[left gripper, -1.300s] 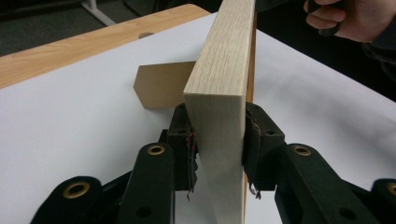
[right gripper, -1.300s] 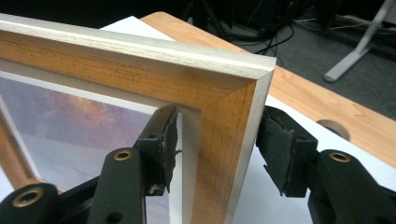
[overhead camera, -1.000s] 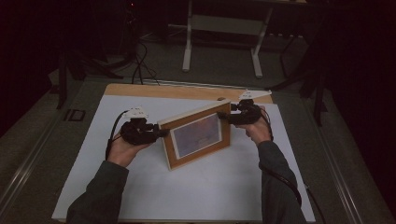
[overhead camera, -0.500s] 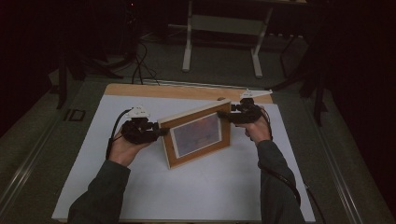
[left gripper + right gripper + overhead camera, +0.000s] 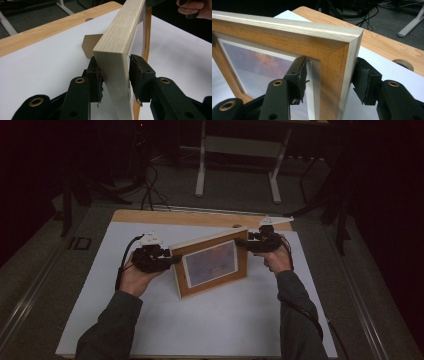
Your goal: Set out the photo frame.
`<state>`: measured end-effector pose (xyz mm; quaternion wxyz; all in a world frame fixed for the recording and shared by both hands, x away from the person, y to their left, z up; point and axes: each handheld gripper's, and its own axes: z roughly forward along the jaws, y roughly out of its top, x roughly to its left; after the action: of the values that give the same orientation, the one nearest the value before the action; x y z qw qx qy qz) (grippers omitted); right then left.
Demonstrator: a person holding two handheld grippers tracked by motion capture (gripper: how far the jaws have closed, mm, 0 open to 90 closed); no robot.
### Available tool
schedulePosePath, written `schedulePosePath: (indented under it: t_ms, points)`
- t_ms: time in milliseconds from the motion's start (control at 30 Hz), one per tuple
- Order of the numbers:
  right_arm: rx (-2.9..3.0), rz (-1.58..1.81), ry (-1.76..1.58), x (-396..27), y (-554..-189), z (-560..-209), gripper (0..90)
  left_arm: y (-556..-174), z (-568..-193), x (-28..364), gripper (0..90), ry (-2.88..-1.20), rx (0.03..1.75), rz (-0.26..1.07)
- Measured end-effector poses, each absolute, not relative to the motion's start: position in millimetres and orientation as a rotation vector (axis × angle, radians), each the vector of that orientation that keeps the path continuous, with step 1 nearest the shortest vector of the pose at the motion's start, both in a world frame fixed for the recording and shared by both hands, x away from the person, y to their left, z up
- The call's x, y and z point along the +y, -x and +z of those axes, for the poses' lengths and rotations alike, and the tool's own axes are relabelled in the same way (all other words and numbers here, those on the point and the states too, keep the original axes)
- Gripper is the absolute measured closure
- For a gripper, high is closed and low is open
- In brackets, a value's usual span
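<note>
a wooden picture frame (image 5: 210, 262) is stood on a white sheet (image 5: 200, 320) over the wooden table (image 5: 190, 217), dark floor (image 5: 240, 190) beyond, clamped by the right gripper (image 5: 329, 82) while the left gripper (image 5: 115, 80), its jaws just opening, is slackened around it.

Picture frame (image 5: 287, 32): wood, visible grain, matt; pale washed outer edge, warmer honey-toned front. White matt mat inside, glazing faintly glossy. Beneath the frame, a smooth matt white sheet (image 5: 210, 320) on a light wooden table (image 5: 200, 218). Gripper pads (image 5: 137, 75): black, rough, frayed.
</note>
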<state>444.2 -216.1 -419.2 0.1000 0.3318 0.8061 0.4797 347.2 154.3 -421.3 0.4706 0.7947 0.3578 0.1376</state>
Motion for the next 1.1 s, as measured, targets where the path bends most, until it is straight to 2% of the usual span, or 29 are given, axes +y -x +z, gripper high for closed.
schedulePosePath:
  t_ms: [467, 1100]
  points:
    - [2.362, 1.421, -1.001, -217, -441, -419, 52.2, -354, -422, 154, 63.5, -1.922, 0.920, 0.377]
    - [2.298, 1.402, -1.020, -209, -440, -416, 52.4, -363, -422, 158, 62.8, -1.898, 0.919, 0.441]
